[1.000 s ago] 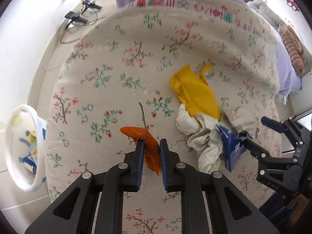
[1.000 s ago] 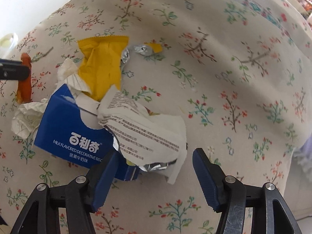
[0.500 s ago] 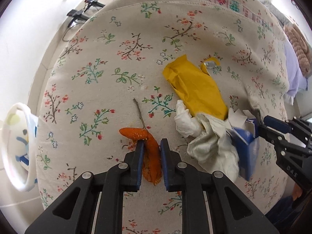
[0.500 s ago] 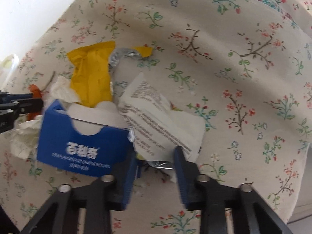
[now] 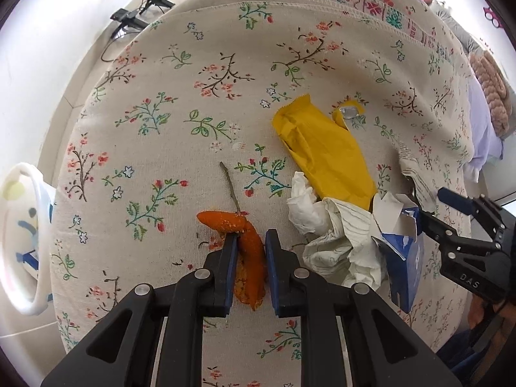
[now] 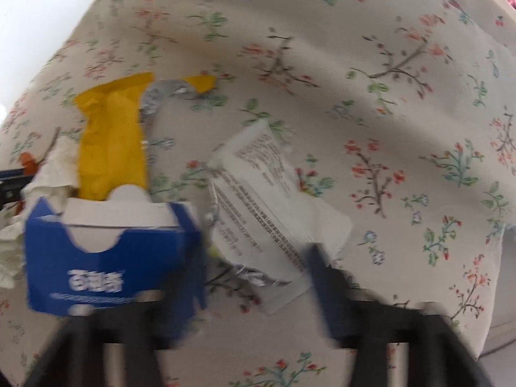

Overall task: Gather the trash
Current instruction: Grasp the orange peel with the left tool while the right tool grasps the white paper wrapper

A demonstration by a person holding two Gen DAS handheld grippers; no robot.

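Observation:
On the flowered cloth (image 5: 200,103) my left gripper (image 5: 251,242) is shut on a curled orange peel (image 5: 232,222) that rests on the fabric. To its right lie a crumpled white tissue (image 5: 335,245), a yellow wrapper (image 5: 325,151) and a torn blue biscuit box (image 6: 106,258). My right gripper (image 6: 254,254), blurred, has its jaws opening wide. The box is against its left finger and a white printed wrapper (image 6: 264,200) lies loose between the fingers. From the left wrist view, the right gripper (image 5: 430,204) shows beside the box (image 5: 403,258).
A thin twig (image 5: 230,187) lies just beyond the peel. A scrap of silver foil (image 5: 350,111) sits at the yellow wrapper's far end. A white bin (image 5: 19,245) stands off the table's left edge. Cables and chargers (image 5: 135,16) lie on the floor behind.
The right gripper's jaws narrowed around the white wrapper half a second ago and now stand wide again. The blue box has tipped upright. The left gripper keeps its hold on the peel.

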